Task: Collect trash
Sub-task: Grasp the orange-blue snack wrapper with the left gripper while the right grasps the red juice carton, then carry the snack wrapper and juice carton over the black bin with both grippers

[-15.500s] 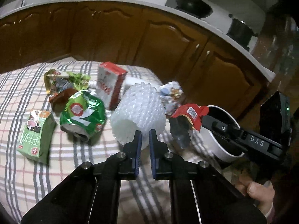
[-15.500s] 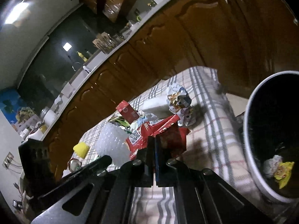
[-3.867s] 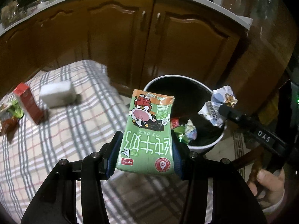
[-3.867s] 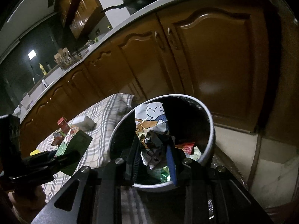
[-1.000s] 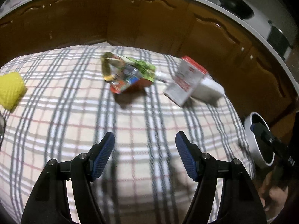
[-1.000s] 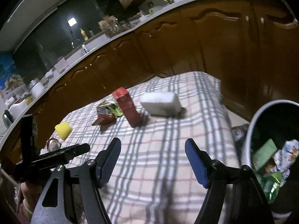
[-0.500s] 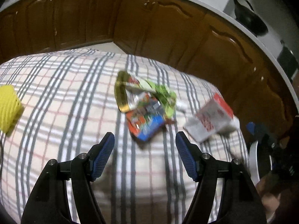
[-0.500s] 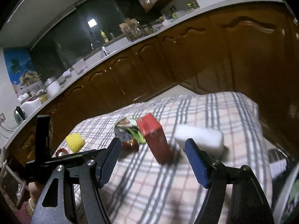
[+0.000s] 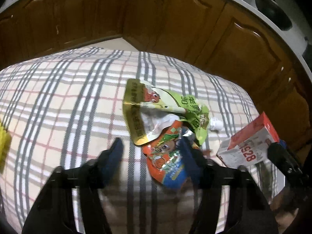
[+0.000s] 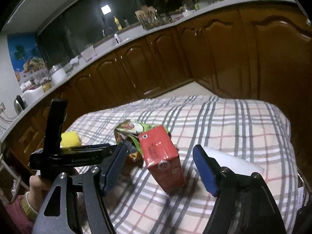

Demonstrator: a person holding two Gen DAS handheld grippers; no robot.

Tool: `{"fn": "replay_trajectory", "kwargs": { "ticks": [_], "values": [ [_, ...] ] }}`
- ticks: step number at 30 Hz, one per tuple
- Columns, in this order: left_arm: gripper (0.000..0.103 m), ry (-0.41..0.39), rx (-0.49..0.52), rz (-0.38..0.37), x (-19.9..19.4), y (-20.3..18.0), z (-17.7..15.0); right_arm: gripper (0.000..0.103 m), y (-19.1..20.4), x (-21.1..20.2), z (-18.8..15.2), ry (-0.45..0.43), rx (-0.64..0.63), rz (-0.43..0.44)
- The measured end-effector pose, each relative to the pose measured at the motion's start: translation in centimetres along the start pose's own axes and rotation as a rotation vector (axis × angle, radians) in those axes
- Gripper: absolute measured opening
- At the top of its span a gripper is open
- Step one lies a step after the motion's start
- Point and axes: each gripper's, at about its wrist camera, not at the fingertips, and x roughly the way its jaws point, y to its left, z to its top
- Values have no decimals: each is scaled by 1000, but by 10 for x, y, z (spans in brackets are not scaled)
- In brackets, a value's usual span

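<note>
A pile of crumpled snack wrappers (image 9: 161,124), gold, green and orange, lies on the plaid tablecloth (image 9: 58,101). My left gripper (image 9: 154,152) is open just above them, its right finger over the orange wrapper (image 9: 167,165). A red and white carton (image 9: 249,144) stands to the right. In the right wrist view my right gripper (image 10: 158,167) is open around the red carton (image 10: 163,158), one finger on each side, not touching. The wrappers (image 10: 132,128) lie behind the carton.
A white block (image 10: 230,161) lies right of the carton, behind my right finger. A yellow foam net (image 10: 71,138) sits at the left of the table. My left gripper's body (image 10: 78,156) crosses in from the left. Brown cabinets (image 9: 175,23) ring the table.
Both grippers have moved in closer. The left now hovers right over the wrappers. The right now straddles the red carton. Both stay open.
</note>
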Motion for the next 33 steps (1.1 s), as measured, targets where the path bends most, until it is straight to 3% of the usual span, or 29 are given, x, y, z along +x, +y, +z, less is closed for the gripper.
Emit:
{"fn": "replay_trajectory", "kwargs": {
  "ticks": [1, 2, 3, 7, 16, 18, 33],
  "values": [
    [43, -3, 4, -10, -1, -1, -1, 56, 1, 1, -2, 6, -8, -12],
    [31, -4, 12, -16, -4, -3, -3, 38, 4, 0, -5, 15, -20, -32],
    [26, -3, 26, -23, -7, -7, -4, 36, 4, -2, -7, 16, -21, -40],
    [19, -24, 88, 3, -21, -22, -17, 34, 8, -27, -16, -23, -3, -23],
    [11, -32, 111, -110, -61, -50, -66, 32, 14, -91, -49, -70, 20, -47],
    [4, -27, 114, -131, -67, -58, -74, 32, 12, -105, -59, -74, 23, -82],
    [2, -33, 210, -236, -99, -129, -126, 31, -26, -198, -115, -144, 181, -228]
  ]
}}
